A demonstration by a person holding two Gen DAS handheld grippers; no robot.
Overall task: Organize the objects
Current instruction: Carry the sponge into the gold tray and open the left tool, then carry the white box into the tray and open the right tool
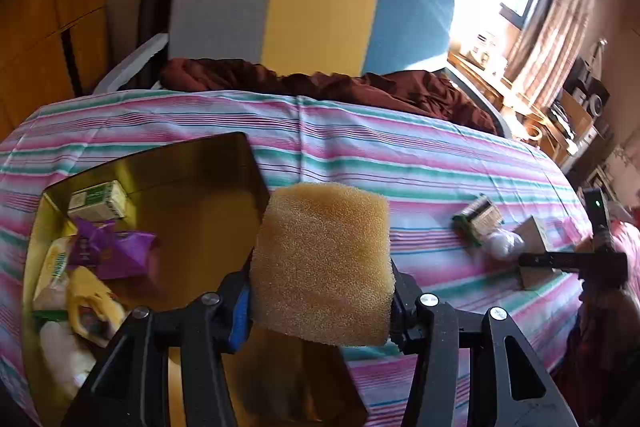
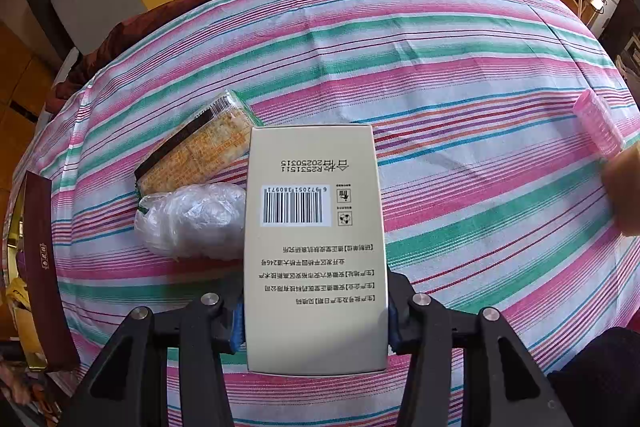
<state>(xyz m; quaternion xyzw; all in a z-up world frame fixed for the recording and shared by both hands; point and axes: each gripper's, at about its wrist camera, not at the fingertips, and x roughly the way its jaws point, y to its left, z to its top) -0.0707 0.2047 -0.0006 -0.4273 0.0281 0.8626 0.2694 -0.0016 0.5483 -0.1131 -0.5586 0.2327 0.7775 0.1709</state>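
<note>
Left gripper (image 1: 320,307), clamped on a yellow sponge (image 1: 322,267) at frame centre, neared the gold box (image 1: 224,163) at lower left; right gripper (image 2: 316,323) gripped a beige carton (image 2: 314,247), release presumably next.

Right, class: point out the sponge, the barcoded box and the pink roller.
sponge (image 1: 322,267), left wrist view, middle of its front face.
barcoded box (image 2: 316,251), right wrist view, middle of its printed face.
pink roller (image 2: 598,125), right wrist view, middle of its ribbed side.
</note>
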